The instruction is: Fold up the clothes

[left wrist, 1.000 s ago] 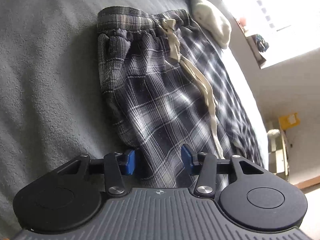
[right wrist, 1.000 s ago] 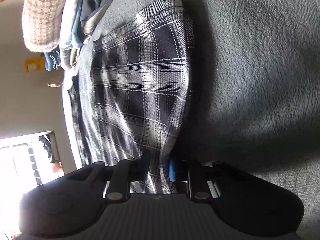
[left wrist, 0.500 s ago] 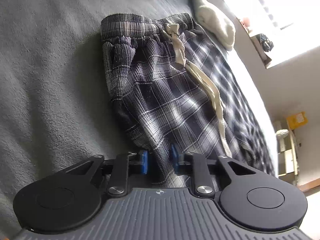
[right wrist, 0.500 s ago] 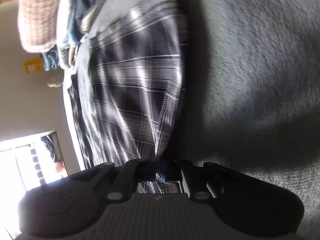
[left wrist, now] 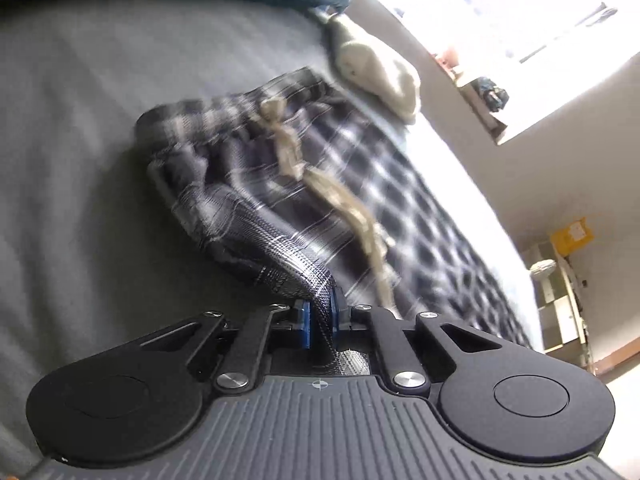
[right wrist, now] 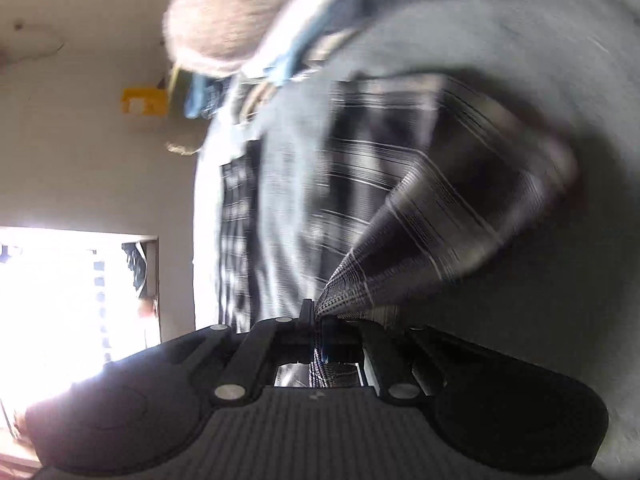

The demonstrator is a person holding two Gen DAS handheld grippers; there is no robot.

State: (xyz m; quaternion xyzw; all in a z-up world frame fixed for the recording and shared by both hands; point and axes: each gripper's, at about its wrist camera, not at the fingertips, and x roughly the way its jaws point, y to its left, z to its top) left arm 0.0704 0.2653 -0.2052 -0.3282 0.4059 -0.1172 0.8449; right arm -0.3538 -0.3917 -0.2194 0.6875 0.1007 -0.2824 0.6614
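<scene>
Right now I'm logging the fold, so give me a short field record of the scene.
garment: plaid trousers with a beige drawstring, lying on a grey blanket
left gripper: jaws shut on a pinched ridge of the plaid fabric
right gripper: jaws shut on a bunched edge of the same fabric
fabric at the grips: pulled up into taut peaks
nearby: pale stuffed item beyond the waistband; stacked clothes at the other end
image: motion-blurred
</scene>
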